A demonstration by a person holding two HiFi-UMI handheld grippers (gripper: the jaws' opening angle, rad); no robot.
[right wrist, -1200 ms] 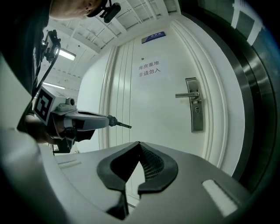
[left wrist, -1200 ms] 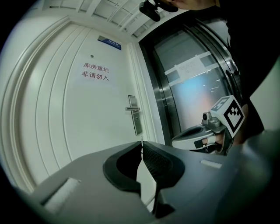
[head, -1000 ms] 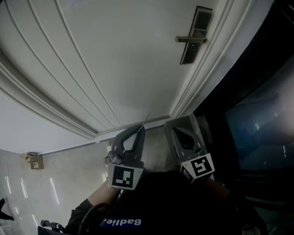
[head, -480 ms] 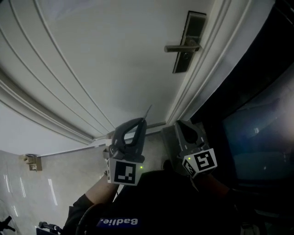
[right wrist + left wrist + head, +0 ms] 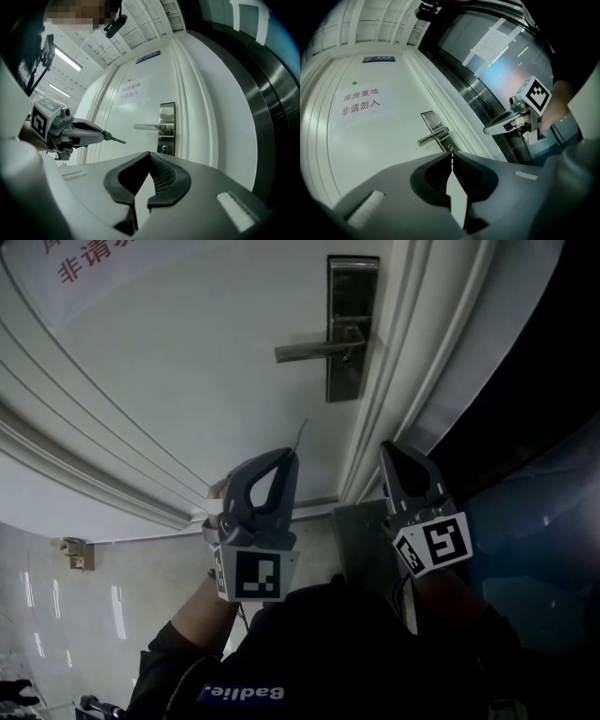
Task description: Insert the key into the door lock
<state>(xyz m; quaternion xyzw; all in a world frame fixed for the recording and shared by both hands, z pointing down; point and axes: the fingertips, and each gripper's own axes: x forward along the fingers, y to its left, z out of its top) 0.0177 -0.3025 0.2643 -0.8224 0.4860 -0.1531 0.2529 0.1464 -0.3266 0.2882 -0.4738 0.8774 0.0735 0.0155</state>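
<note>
The left gripper (image 5: 292,455), jaws clamped on the key (image 5: 302,435), should line its blade straight with the keyhole (image 5: 164,149) under the lever handle (image 5: 314,349) before pushing; the right gripper (image 5: 388,450) jaws rest together, empty.

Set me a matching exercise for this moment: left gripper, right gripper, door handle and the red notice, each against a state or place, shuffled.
Column one:
1. left gripper
2. right gripper
3. door handle
4. red notice

Column two:
A. jaws together, nothing between them
B. silver lever, lying level
C. printed on the door, higher than the handle
D. jaws shut on the key

Pairs: 1-D, 2-A, 3-B, 4-C.
</note>
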